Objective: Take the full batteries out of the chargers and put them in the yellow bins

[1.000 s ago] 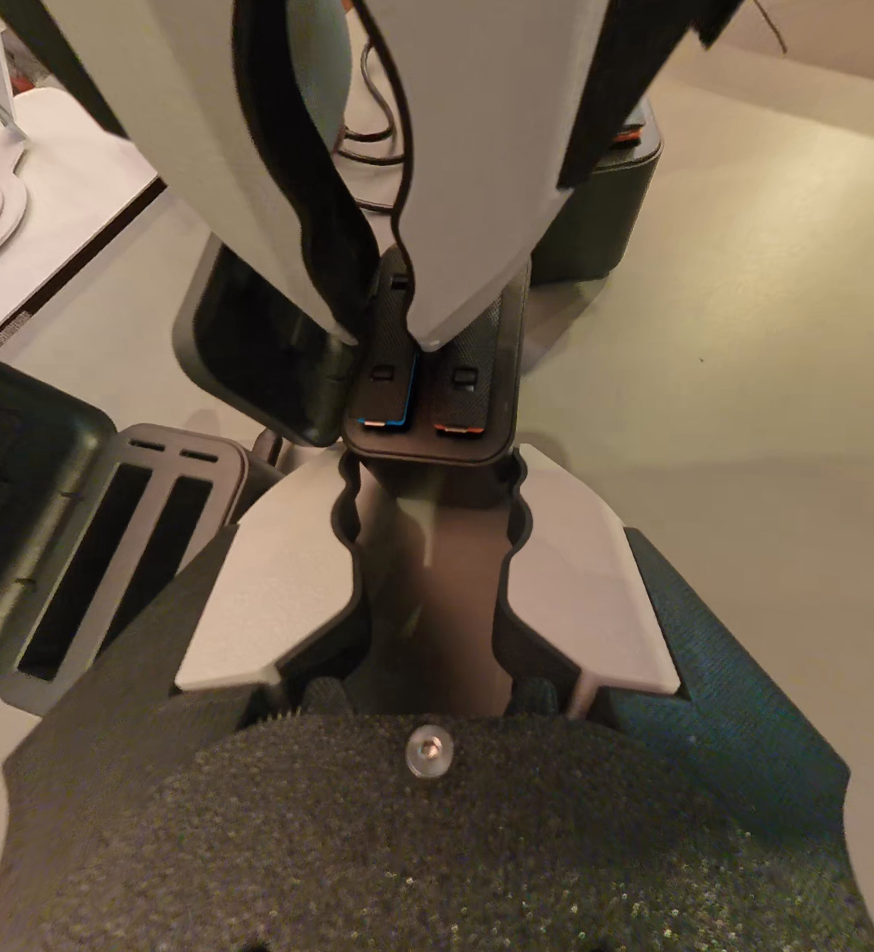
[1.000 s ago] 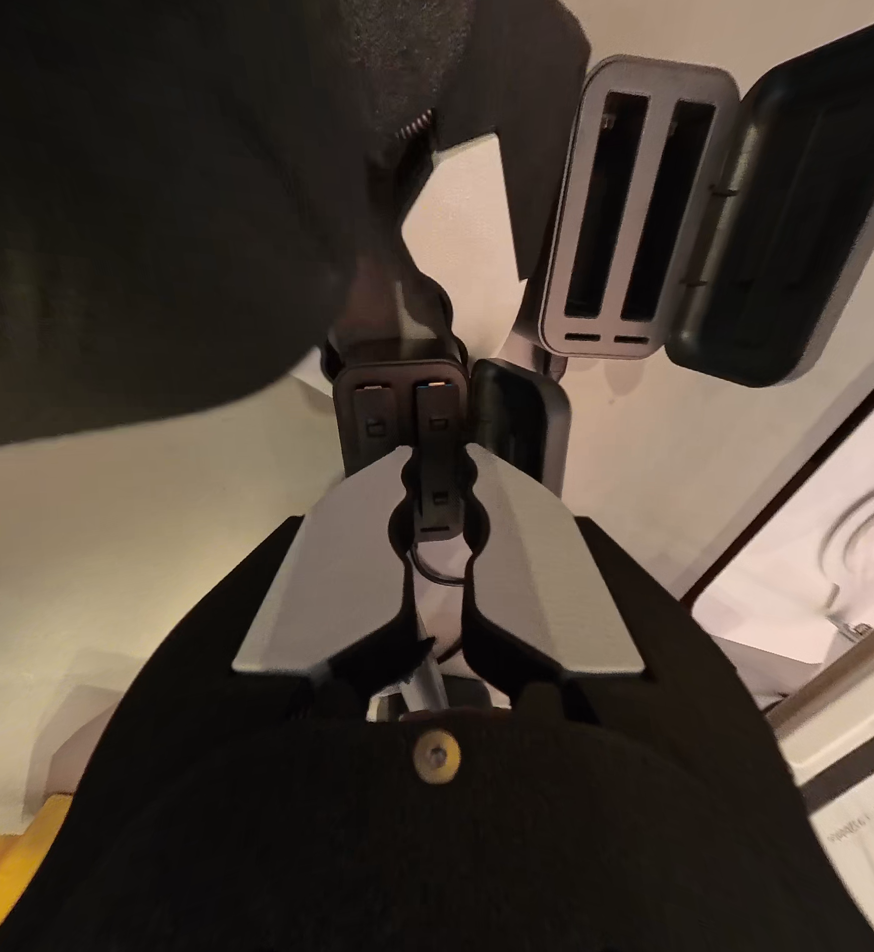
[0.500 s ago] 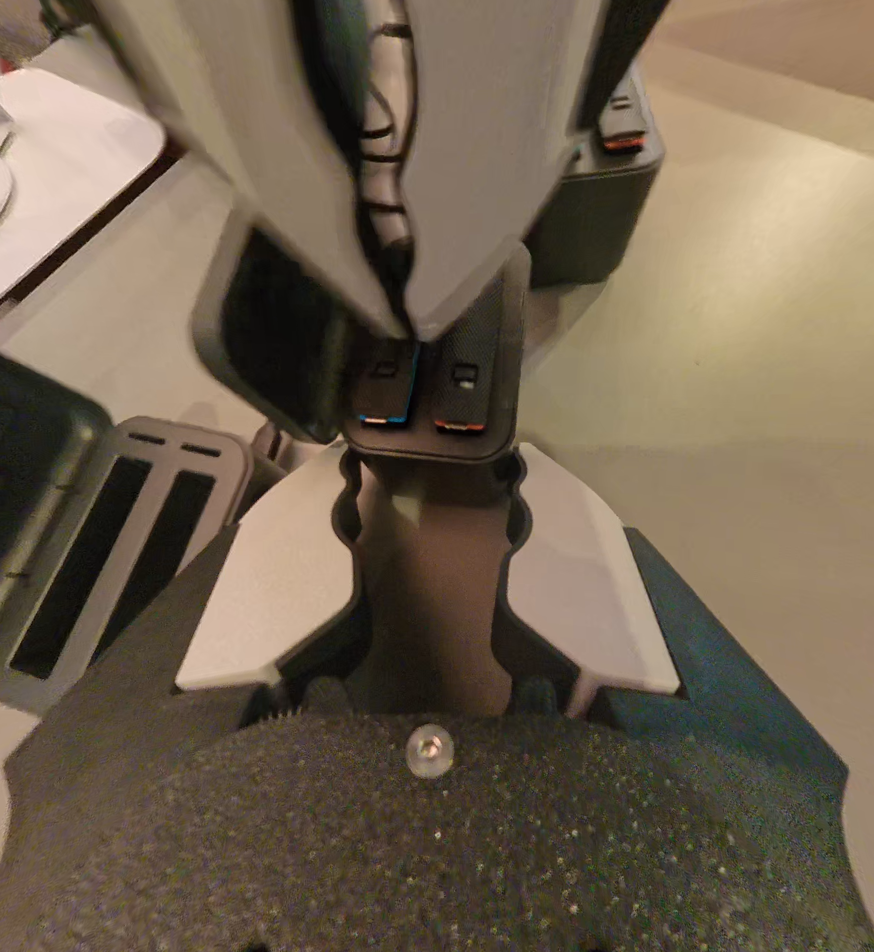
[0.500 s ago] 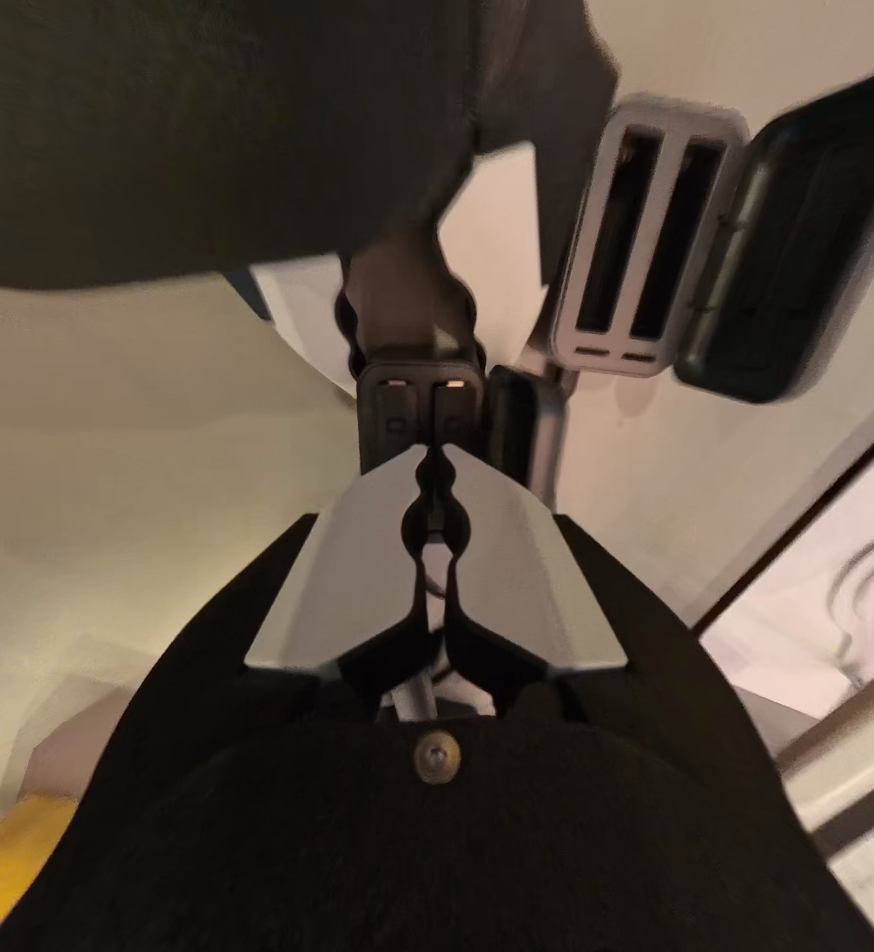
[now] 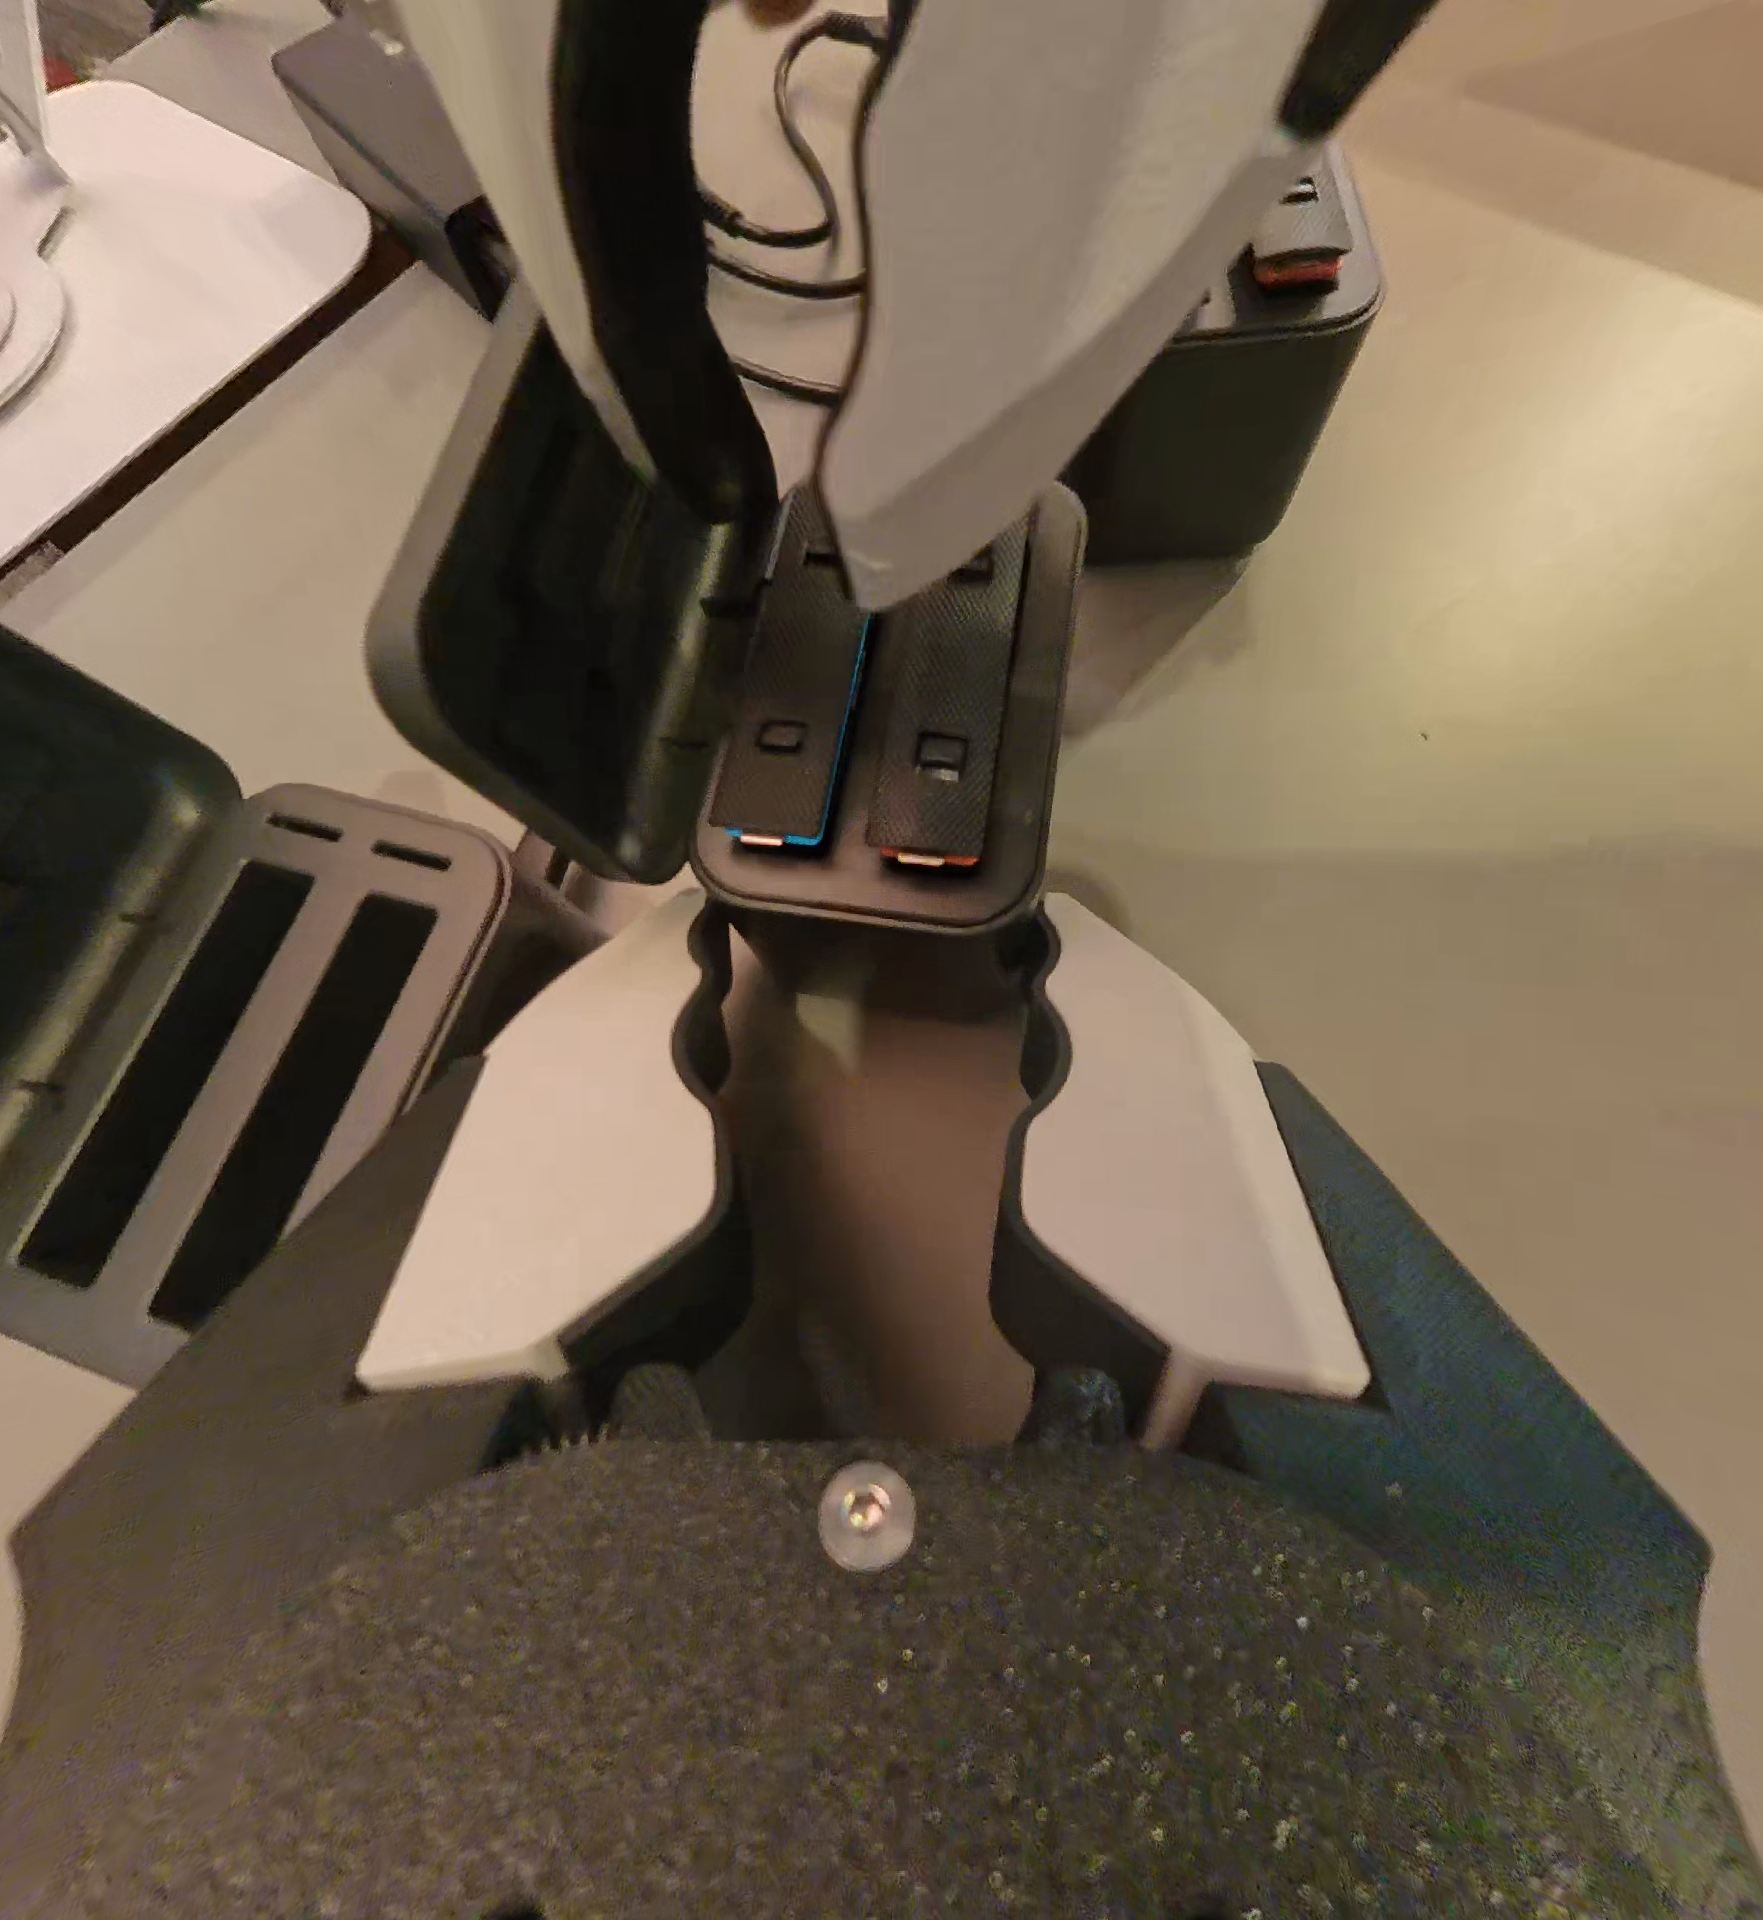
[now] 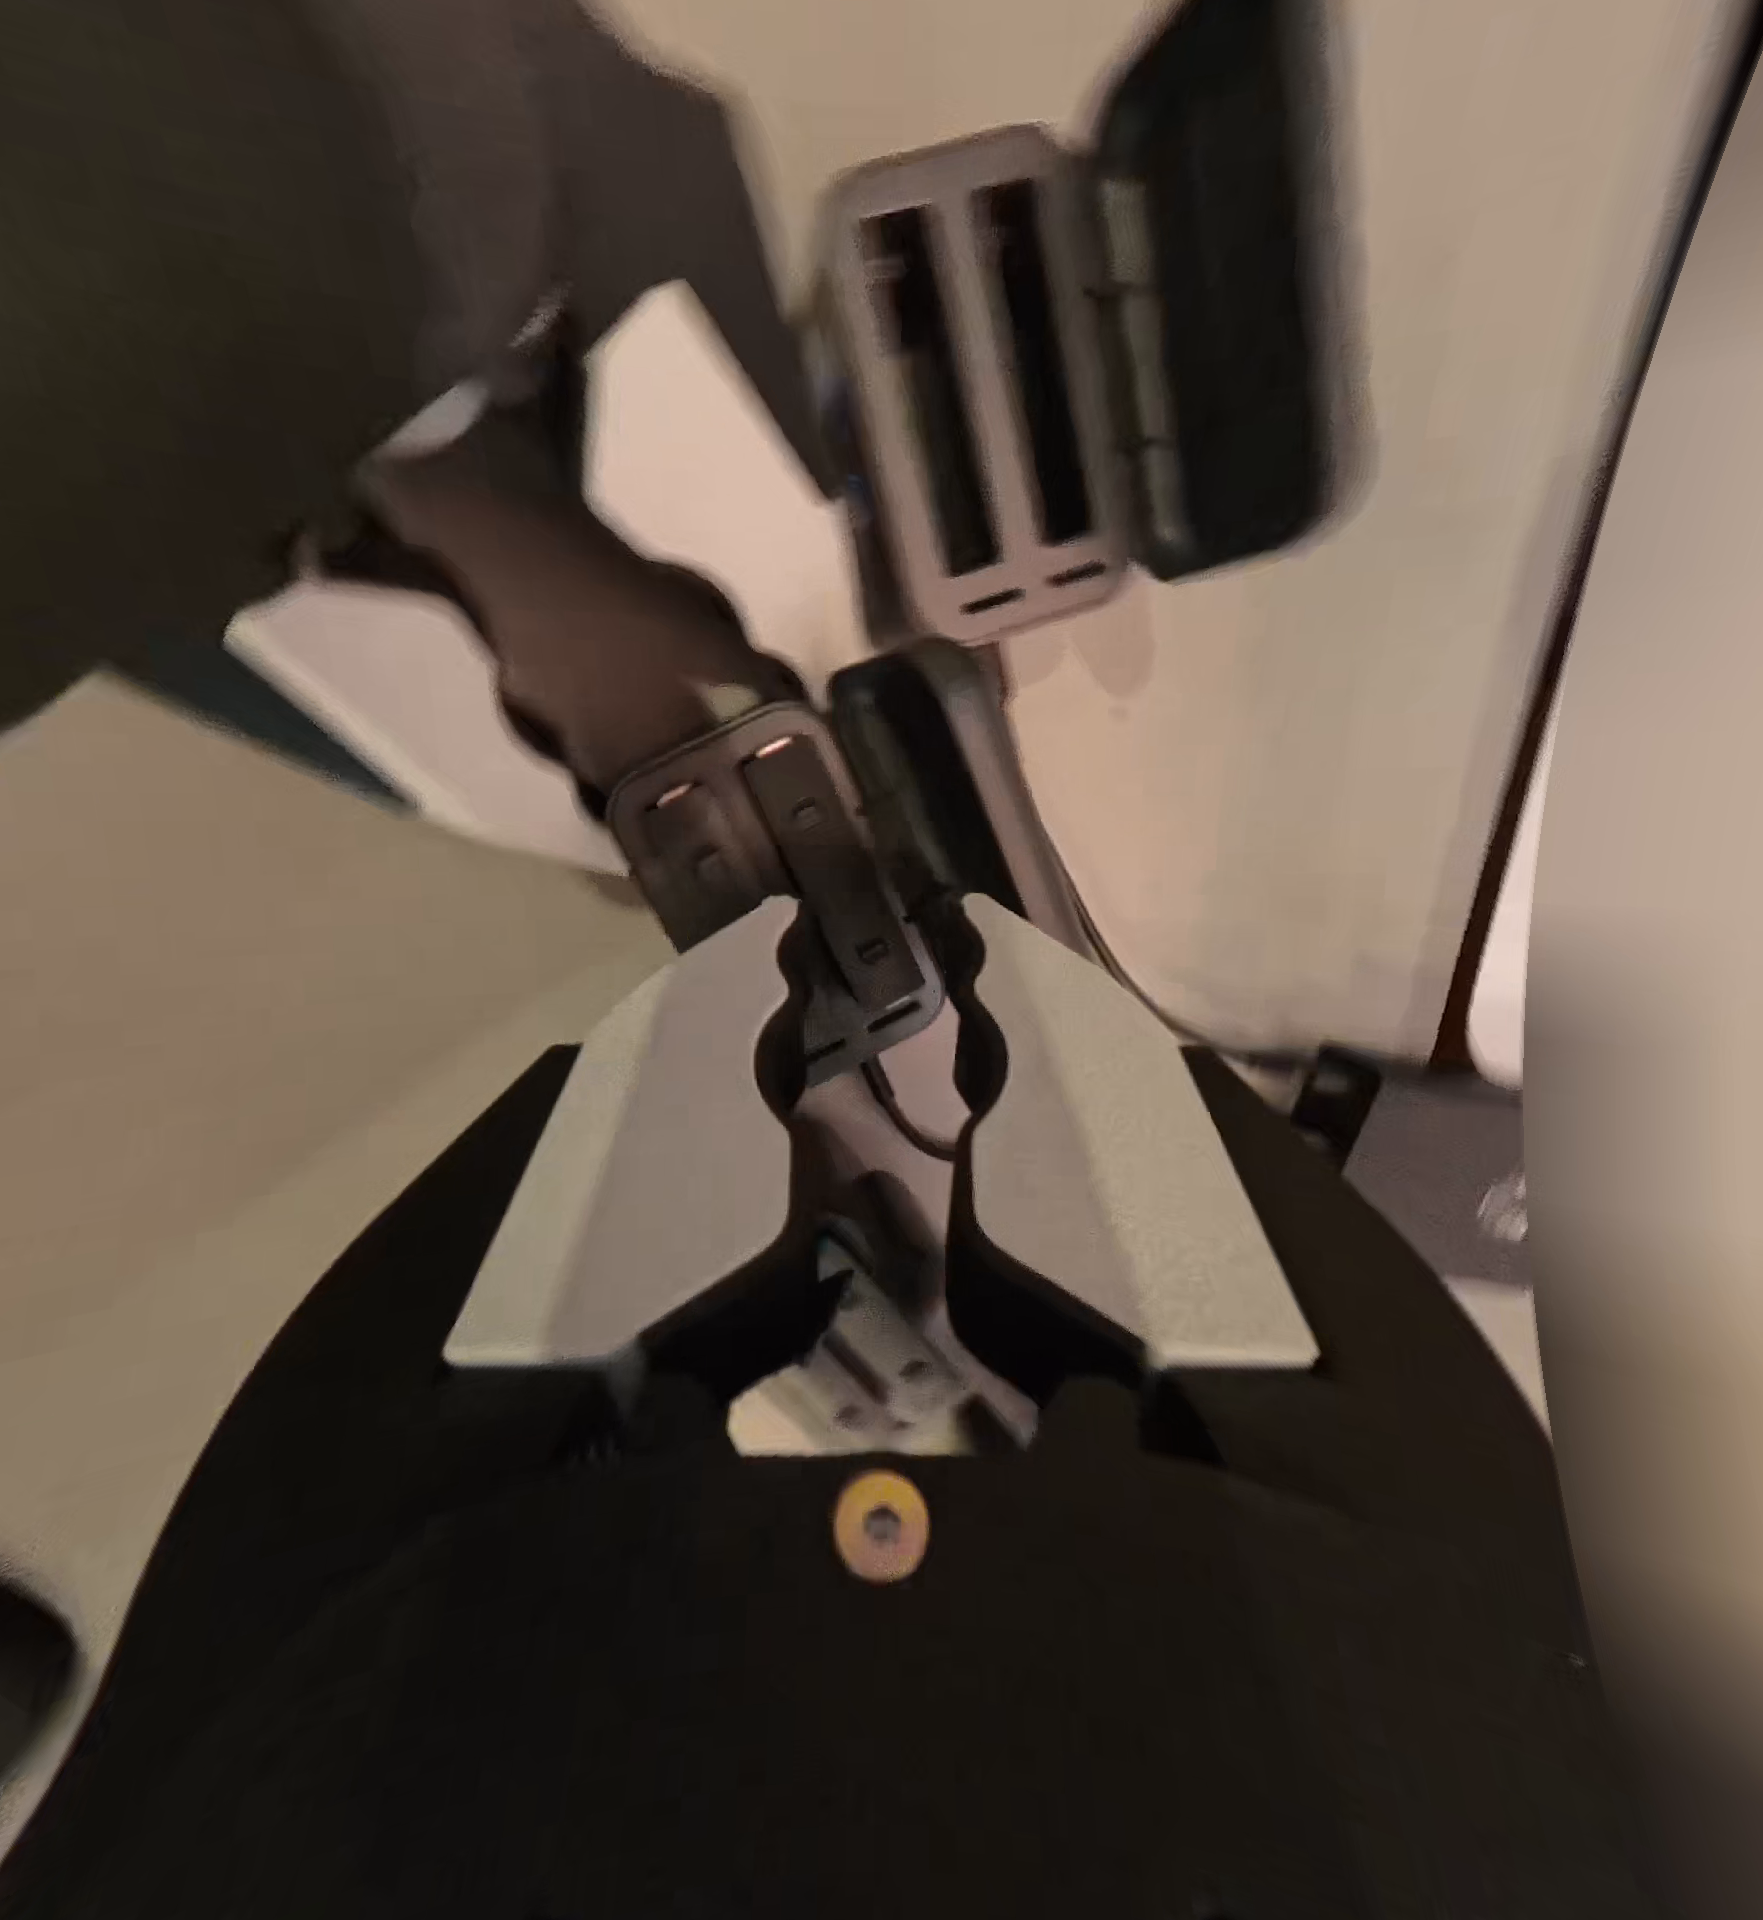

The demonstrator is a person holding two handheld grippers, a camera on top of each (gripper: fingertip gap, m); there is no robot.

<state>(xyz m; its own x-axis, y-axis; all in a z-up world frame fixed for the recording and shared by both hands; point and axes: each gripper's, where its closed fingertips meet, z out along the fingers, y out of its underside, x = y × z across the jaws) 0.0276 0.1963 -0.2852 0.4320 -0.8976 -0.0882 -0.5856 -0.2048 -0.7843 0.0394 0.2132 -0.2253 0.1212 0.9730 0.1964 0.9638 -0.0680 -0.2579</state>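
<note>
The blue-edged battery has risen partway from its charger. Your left claw clamps the charger; your right claw, half-open, straddles the battery's end.

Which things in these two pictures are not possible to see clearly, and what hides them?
- Right gripper grip on the blue-edged battery: left wrist view, its white fingers cover the contact.
- Farther charger: left wrist view, mostly behind the right gripper.
- Held charger slots: right wrist view, motion blur.
- Yellow bins: in neither view.
</note>
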